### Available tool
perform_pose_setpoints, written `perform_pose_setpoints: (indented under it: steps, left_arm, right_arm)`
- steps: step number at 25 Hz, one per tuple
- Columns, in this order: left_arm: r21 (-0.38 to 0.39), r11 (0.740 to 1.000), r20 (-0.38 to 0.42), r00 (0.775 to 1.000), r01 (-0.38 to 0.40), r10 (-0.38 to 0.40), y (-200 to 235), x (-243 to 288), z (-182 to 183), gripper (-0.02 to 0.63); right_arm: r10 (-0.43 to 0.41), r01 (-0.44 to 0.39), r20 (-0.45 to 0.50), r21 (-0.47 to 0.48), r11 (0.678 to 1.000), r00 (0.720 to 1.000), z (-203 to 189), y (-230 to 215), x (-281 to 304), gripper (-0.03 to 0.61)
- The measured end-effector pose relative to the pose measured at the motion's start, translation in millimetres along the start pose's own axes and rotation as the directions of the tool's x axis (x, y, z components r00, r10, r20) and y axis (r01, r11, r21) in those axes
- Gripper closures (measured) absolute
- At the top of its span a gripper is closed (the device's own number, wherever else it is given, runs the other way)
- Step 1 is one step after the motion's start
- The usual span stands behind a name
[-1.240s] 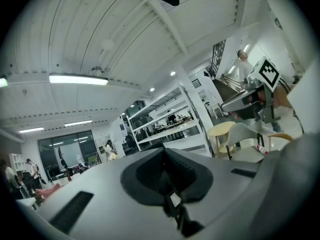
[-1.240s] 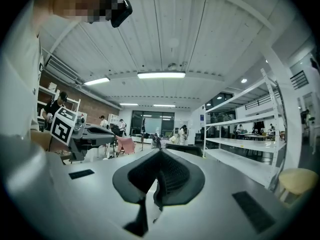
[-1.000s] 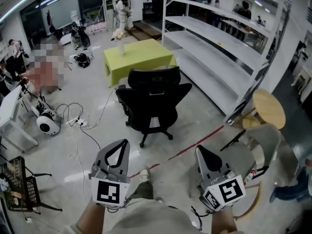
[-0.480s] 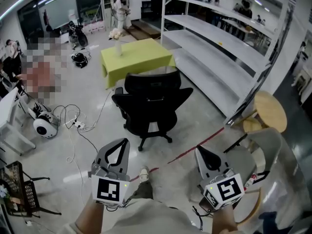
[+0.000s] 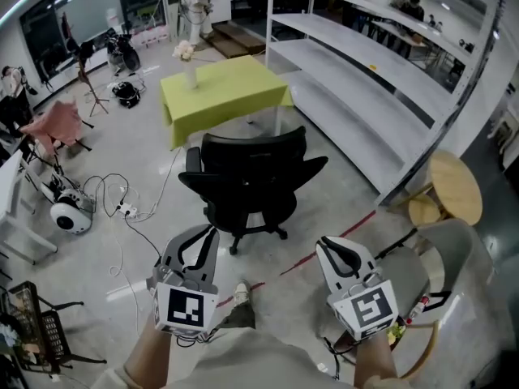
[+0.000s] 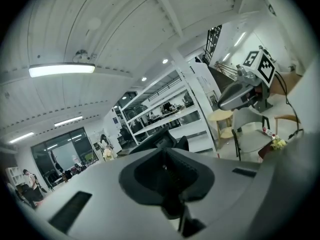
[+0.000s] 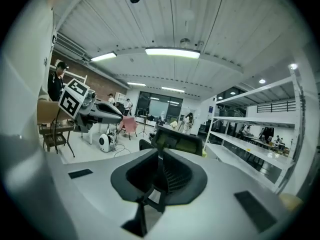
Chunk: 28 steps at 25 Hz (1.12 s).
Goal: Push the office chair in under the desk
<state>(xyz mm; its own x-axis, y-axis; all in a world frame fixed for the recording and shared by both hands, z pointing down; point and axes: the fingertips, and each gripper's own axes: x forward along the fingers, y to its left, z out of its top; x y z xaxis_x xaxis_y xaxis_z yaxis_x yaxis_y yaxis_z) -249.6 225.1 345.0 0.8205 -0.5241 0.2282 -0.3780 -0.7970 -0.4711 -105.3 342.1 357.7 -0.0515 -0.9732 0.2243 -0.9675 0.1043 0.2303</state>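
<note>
Head view: at the near edge the left gripper (image 5: 206, 235) and right gripper (image 5: 323, 246) are held side by side, pointing away over the pale floor, each with its marker cube toward the camera. In the gripper views both pairs of jaws sit all but together; they have just been opening by a sliver, and nothing is between them. A shoe (image 5: 240, 292) shows on the floor between the two grippers. A red floor line (image 5: 357, 222) runs slantwise just beyond the right gripper. To the near right stand a grey chair (image 5: 442, 241) and, past it, a round wooden stool (image 5: 452, 181).

The black office chair (image 5: 251, 181) stands ahead of the grippers, well apart from both, its backrest turned toward the person. Left of it, cables (image 5: 122, 205) trail over the floor. Just beyond the chair is the desk (image 5: 223, 96) under a yellow-green cloth; the chair is on its near side, not pushed under. A vase (image 5: 189, 65) stands on the desk's far left corner. White shelving (image 5: 365, 79) runs along the right.
</note>
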Motion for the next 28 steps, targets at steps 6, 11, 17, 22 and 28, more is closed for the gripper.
perform_pose_setpoints:
  steps: [6, 11, 17, 22, 28]
  left_arm:
    - [0.016, 0.997, -0.079, 0.994, 0.075, -0.073, 24.9, 63.2, -27.8, 0.526]
    - [0.05, 0.986, -0.131, 0.979, 0.161, -0.154, 43.2, 109.6, -49.2, 0.483]
    - [0.11, 0.931, -0.212, 0.923, 0.348, -0.32, 37.9, 160.0, -89.4, 0.411]
    - [0.15, 0.899, -0.249, 0.895, 0.412, -0.369, 43.2, 188.1, -105.5, 0.406]
    - [0.177, 0.845, -0.326, 0.84, 0.504, -0.433, 31.1, 206.0, -129.2, 0.37]
  right_arm:
    - [0.026, -0.028, -0.093, -0.015, 0.999, 0.995, -9.4, -24.3, 58.9, 0.514]
    - [0.039, -0.046, -0.176, -0.035, 0.998, 0.984, -16.9, -42.8, 108.4, 0.488]
    - [0.06, -0.084, -0.271, -0.076, 0.994, 0.961, -37.7, -63.1, 169.6, 0.416]
    - [0.07, -0.123, -0.37, -0.12, 0.985, 0.926, -52.7, -74.4, 201.4, 0.391]
    - [0.122, -0.213, -0.453, -0.155, 0.964, 0.883, -77.5, -83.1, 225.1, 0.368]
